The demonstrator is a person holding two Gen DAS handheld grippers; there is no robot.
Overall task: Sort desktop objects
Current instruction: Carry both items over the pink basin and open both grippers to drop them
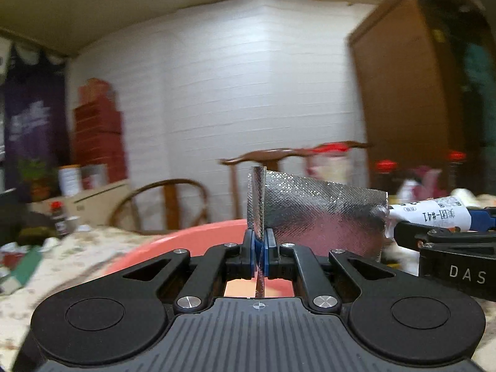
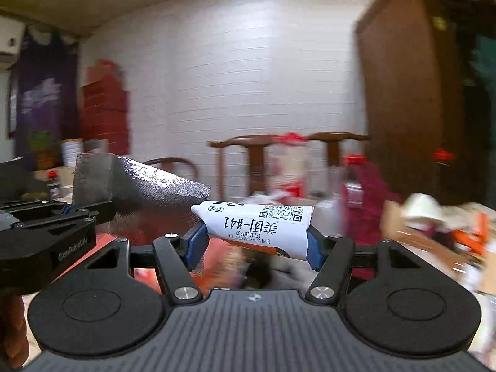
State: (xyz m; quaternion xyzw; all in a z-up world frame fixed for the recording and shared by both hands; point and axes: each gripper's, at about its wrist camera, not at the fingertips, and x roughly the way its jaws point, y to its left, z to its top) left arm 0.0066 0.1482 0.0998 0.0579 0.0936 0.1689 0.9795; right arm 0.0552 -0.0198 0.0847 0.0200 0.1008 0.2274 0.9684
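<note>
My left gripper (image 1: 260,248) is shut on a thin silver foil sheet (image 1: 322,214), which stands upright and stretches to the right above a red basin (image 1: 192,238). The foil also shows at the left of the right wrist view (image 2: 139,195), with the left gripper (image 2: 71,214) clamped on it. My right gripper (image 2: 255,241) is shut on a white labelled packet with a QR code and "#41" (image 2: 257,223), held crosswise between the blue pads. The packet (image 1: 434,214) and right gripper (image 1: 434,232) appear at the right of the left wrist view, touching the foil's right edge.
A cluttered table with a floral cloth (image 1: 62,257) holds bottles, boxes and papers (image 2: 434,232). Wooden chairs (image 1: 173,204) stand behind it before a white brick wall. A brown cabinet (image 2: 403,93) is at the right. Red boxes (image 1: 99,130) are stacked at the left.
</note>
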